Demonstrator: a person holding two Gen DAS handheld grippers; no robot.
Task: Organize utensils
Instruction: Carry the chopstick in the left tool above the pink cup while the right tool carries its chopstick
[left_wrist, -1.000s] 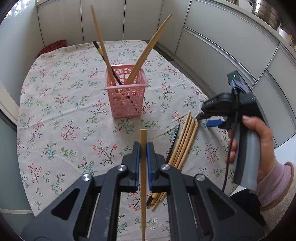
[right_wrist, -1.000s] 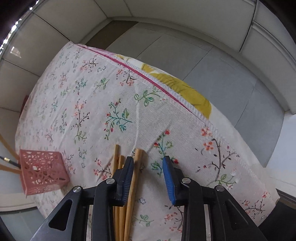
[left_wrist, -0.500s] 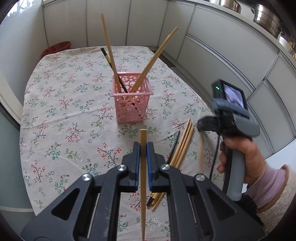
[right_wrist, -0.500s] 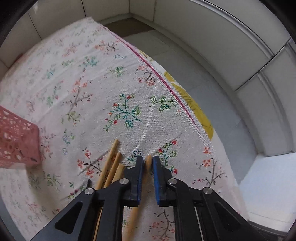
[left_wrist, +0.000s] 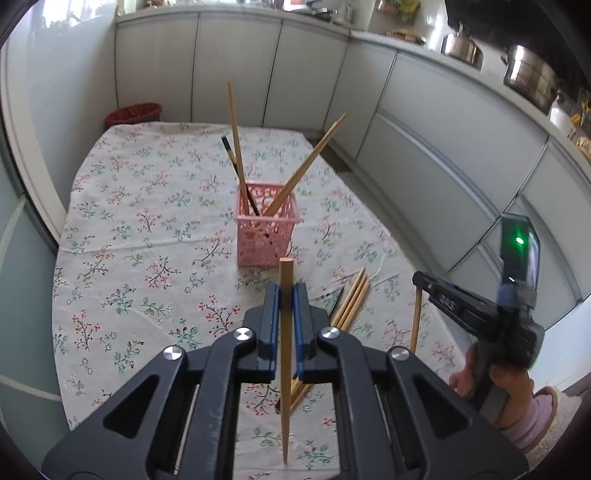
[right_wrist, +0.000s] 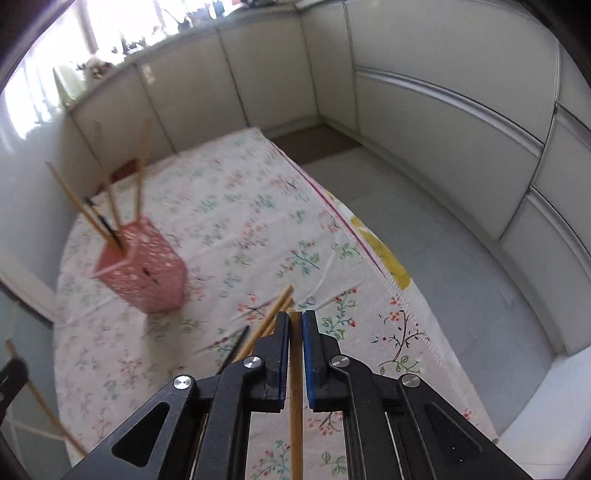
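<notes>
A pink lattice basket (left_wrist: 266, 236) (right_wrist: 142, 271) stands mid-table with three chopsticks leaning out of it, two wooden and one dark. My left gripper (left_wrist: 285, 291) is shut on a wooden chopstick (left_wrist: 284, 369), held upright short of the basket. My right gripper (right_wrist: 294, 321) is shut on another wooden chopstick (right_wrist: 296, 398), lifted off the cloth; in the left wrist view that stick (left_wrist: 416, 317) hangs below the right gripper (left_wrist: 421, 281) at the right. Several wooden chopsticks and a dark one (left_wrist: 351, 301) (right_wrist: 275, 308) lie in a bundle on the floral tablecloth (left_wrist: 147, 229).
Grey cabinet fronts (left_wrist: 424, 155) run along the back and right of the table. A red basket (left_wrist: 135, 112) sits on the floor behind the table's far end. Pots (left_wrist: 528, 75) stand on the counter at upper right. A hand and pink sleeve (left_wrist: 517, 402) hold the right gripper.
My right gripper closed on one chopstick from the bundle and lifted it, swinging toward the basket. My left gripper rose a little with its chopstick.
</notes>
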